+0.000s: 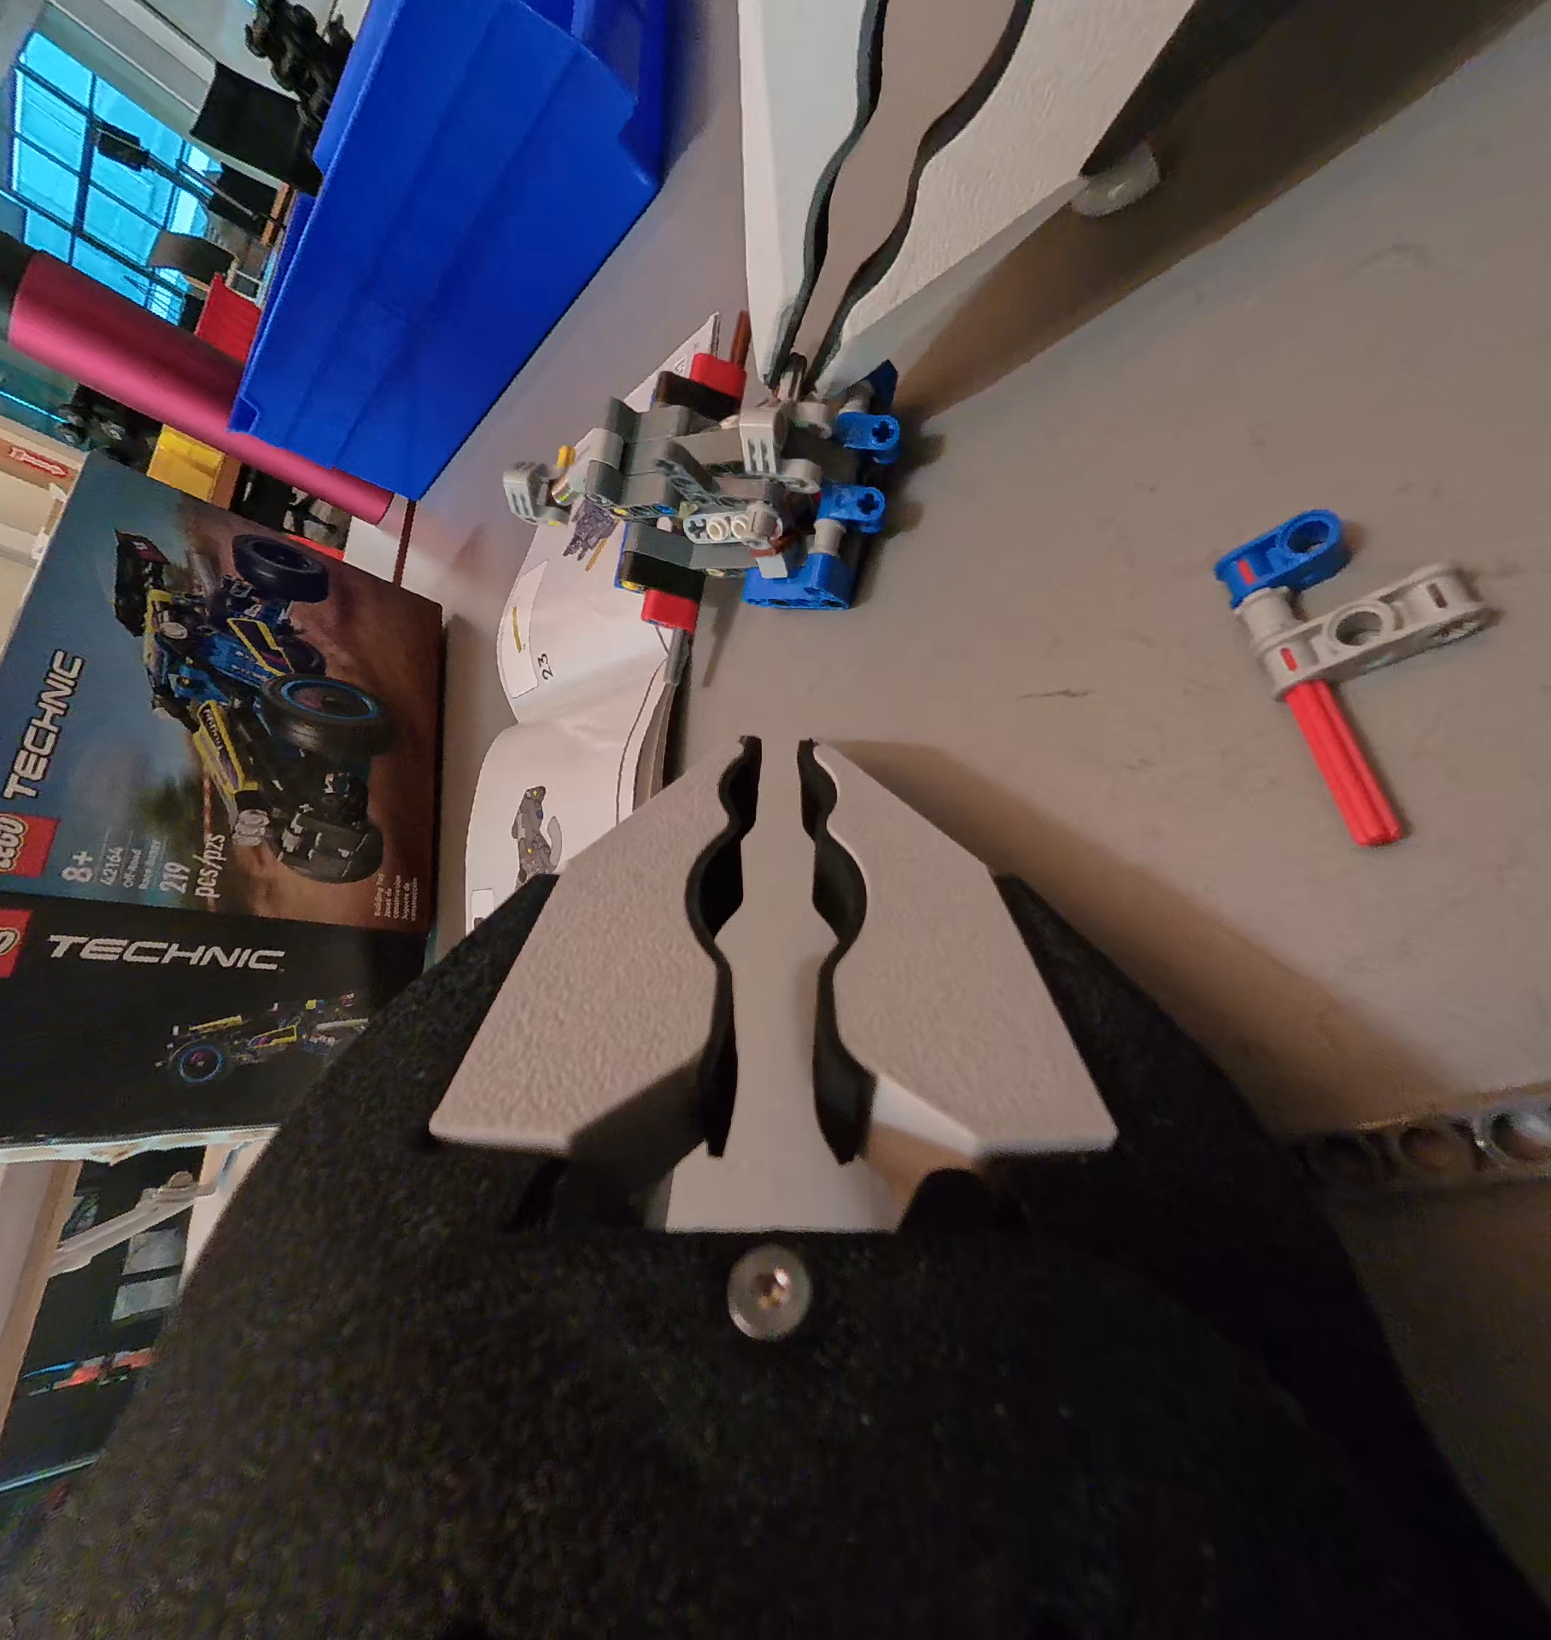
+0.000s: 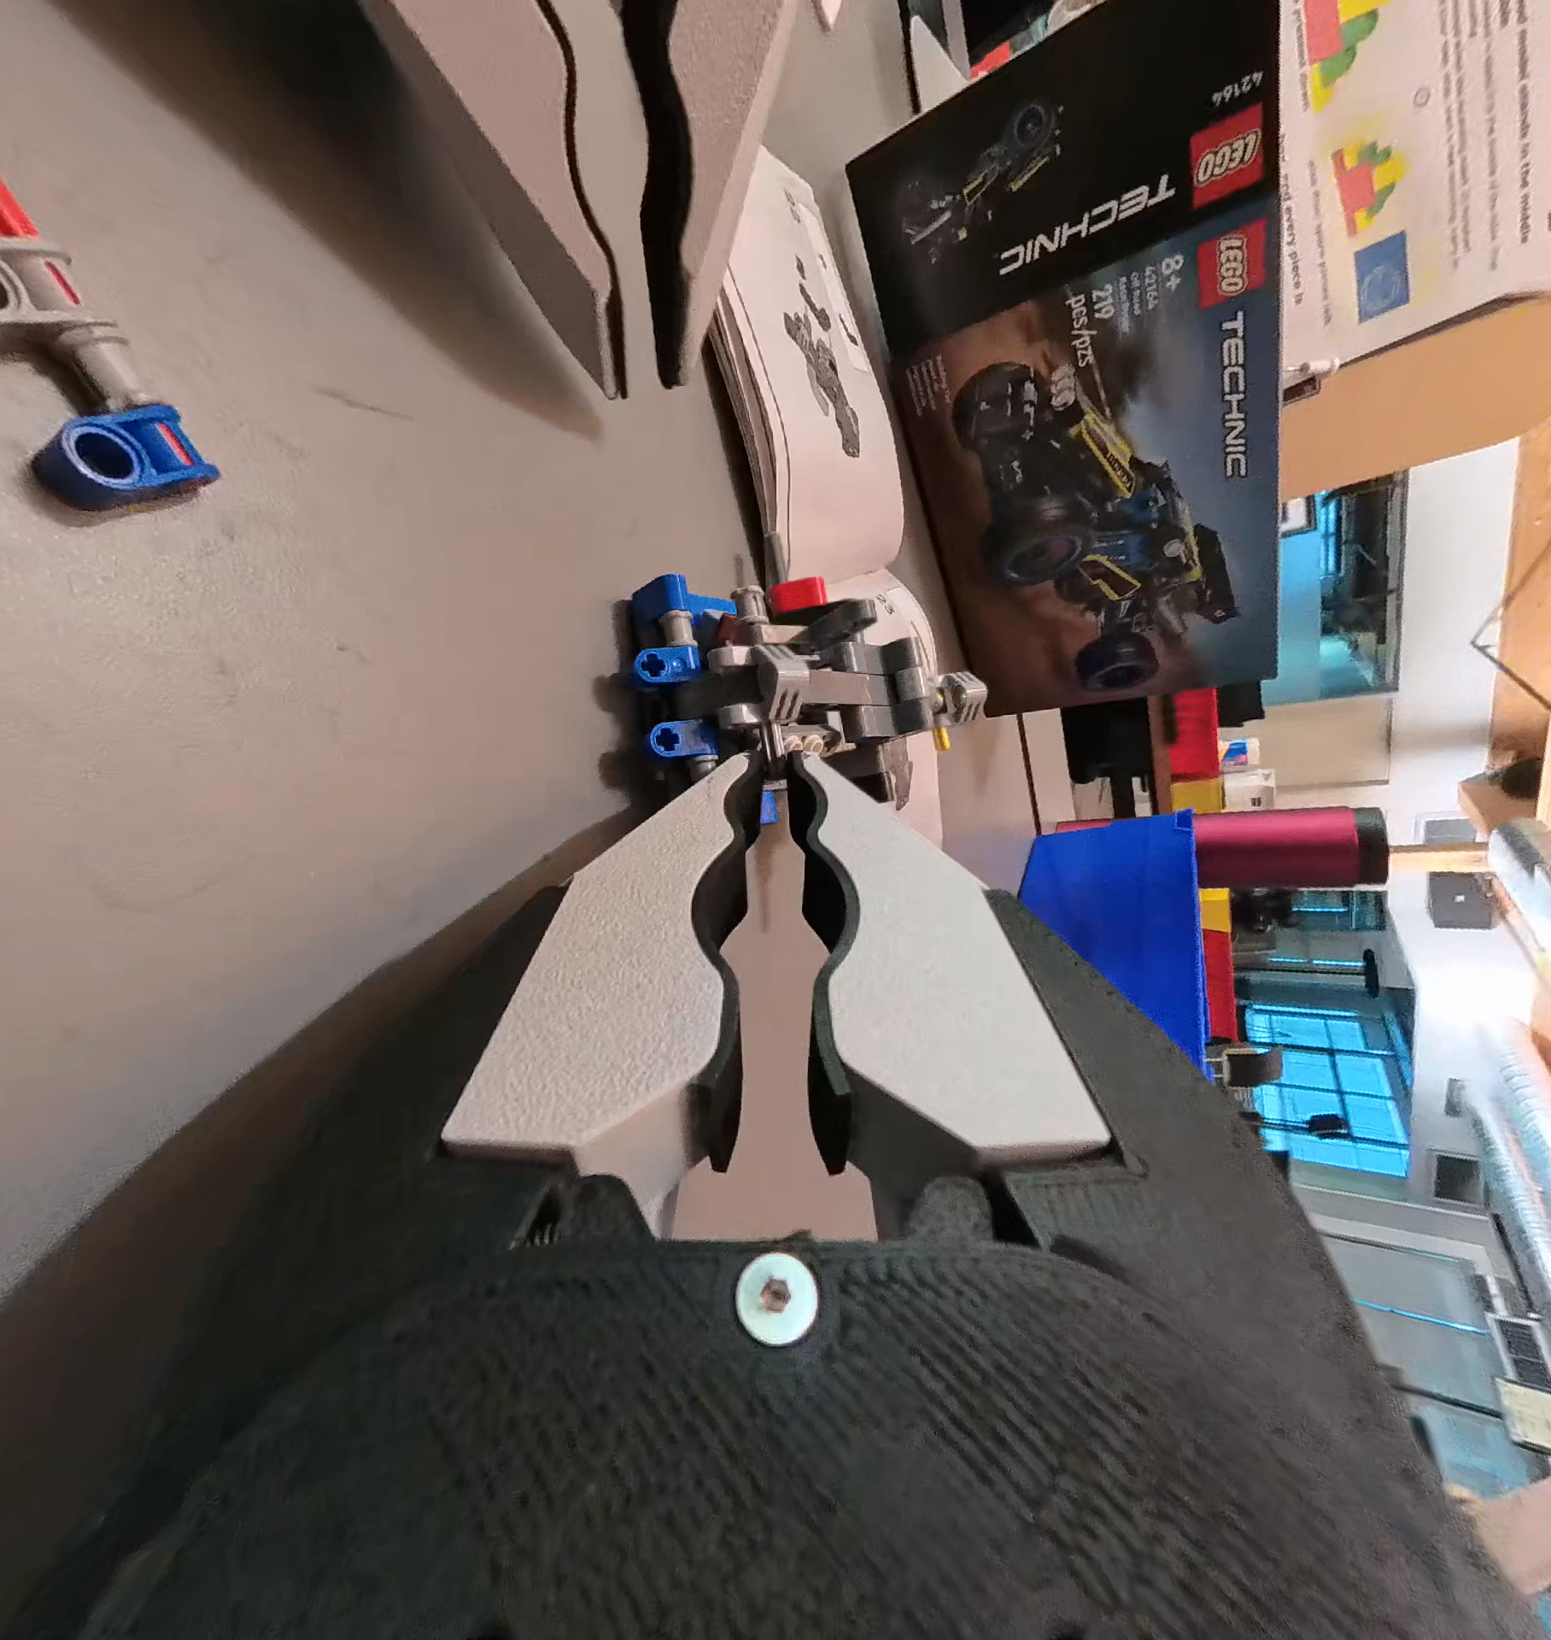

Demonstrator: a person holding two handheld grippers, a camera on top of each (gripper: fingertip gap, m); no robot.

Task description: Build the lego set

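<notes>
Right claw [image 2: 774,781] is pinched on a thin dark pin at the near edge of the grey-and-blue brick assembly [image 2: 781,683], which rests on the grey worktop [image 2: 310,710] partly over the open instruction booklet [image 2: 807,426]; the grip looks placed to steady or seat that pin. Left claw [image 1: 779,750] hovers above bare worktop, fingers close together with a narrow gap, gripping nothing. A loose blue, grey and red axle sub-assembly [image 1: 1340,639] lies well apart. Product box [image 1: 186,710] stands beside the booklet.
</notes>
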